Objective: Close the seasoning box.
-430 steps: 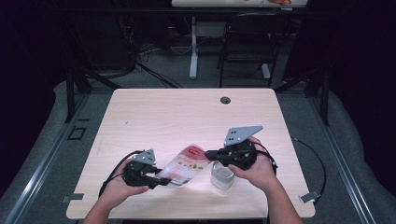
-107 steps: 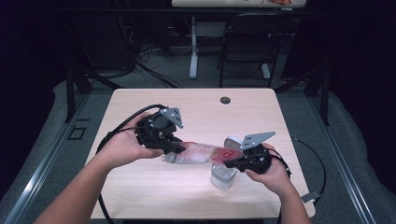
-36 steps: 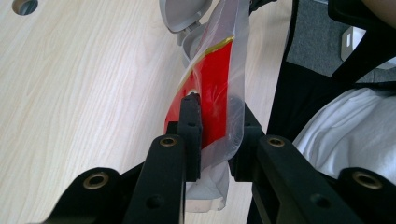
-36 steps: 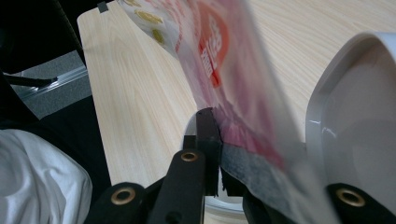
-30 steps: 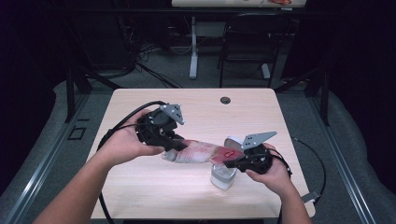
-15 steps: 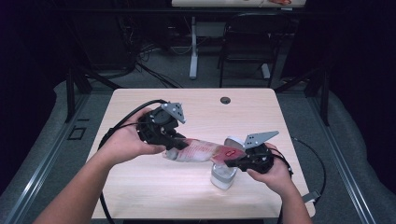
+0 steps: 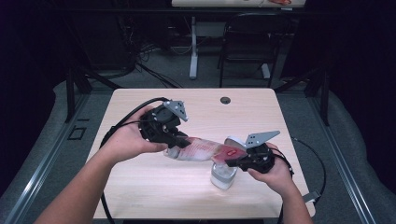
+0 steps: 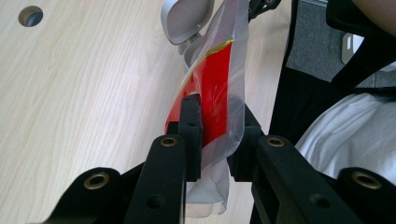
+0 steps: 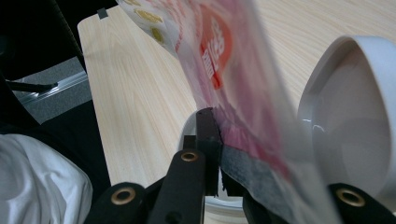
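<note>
The light wooden table [image 7: 154, 186] has a small round cable hole [image 7: 225, 100] near its far edge (dark-rimmed, set about midway along). Beyond the table, a black chair [image 7: 247, 44] stands on the grey floor beside a white desk leg [image 7: 193, 46], with loose cables [image 7: 154, 70] trailing nearby.

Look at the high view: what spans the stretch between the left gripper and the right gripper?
In the high view, a red-printed plastic pouch spans it, held by the left gripper and right gripper above the white container.
</note>
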`<state>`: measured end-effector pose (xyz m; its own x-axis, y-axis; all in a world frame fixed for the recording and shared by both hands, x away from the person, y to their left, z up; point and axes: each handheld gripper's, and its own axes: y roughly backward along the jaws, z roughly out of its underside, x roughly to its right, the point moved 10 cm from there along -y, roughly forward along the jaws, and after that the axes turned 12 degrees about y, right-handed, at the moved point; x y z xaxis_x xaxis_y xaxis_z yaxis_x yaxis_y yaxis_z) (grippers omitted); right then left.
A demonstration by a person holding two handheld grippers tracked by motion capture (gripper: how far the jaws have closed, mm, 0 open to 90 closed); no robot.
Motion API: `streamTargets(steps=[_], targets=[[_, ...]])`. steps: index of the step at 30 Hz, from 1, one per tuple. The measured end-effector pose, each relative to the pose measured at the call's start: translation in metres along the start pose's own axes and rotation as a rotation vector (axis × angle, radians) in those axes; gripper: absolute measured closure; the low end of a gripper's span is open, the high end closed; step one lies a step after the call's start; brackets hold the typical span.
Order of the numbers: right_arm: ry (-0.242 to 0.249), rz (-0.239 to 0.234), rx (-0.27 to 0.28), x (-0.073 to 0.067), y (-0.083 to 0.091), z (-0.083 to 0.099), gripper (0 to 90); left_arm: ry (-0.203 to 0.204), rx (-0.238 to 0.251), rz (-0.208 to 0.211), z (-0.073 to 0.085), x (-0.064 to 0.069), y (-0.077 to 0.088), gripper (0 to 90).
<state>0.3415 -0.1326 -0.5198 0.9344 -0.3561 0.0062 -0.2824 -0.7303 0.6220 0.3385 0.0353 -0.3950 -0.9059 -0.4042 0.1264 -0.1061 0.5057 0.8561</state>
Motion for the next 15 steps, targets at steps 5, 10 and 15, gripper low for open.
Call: streamTargets(steps=[5, 10, 15], targets=[[-0.002, 0.003, 0.003, 0.0004, 0.0001, 0.0000, 87.8, 0.003, 0.003, 0.001, -0.0008, 0.0004, 0.0000, 79.0], [0.001, -0.001, -0.001, 0.0002, 0.0000, 0.0004, 87.8, 0.003, 0.003, 0.001, -0.0006, 0.0005, -0.0002, 79.0], [-0.001, 0.000, 0.000, -0.0001, -0.0003, 0.0000, 87.8, 0.002, 0.003, 0.001, -0.0006, 0.0006, 0.0002, 79.1]])
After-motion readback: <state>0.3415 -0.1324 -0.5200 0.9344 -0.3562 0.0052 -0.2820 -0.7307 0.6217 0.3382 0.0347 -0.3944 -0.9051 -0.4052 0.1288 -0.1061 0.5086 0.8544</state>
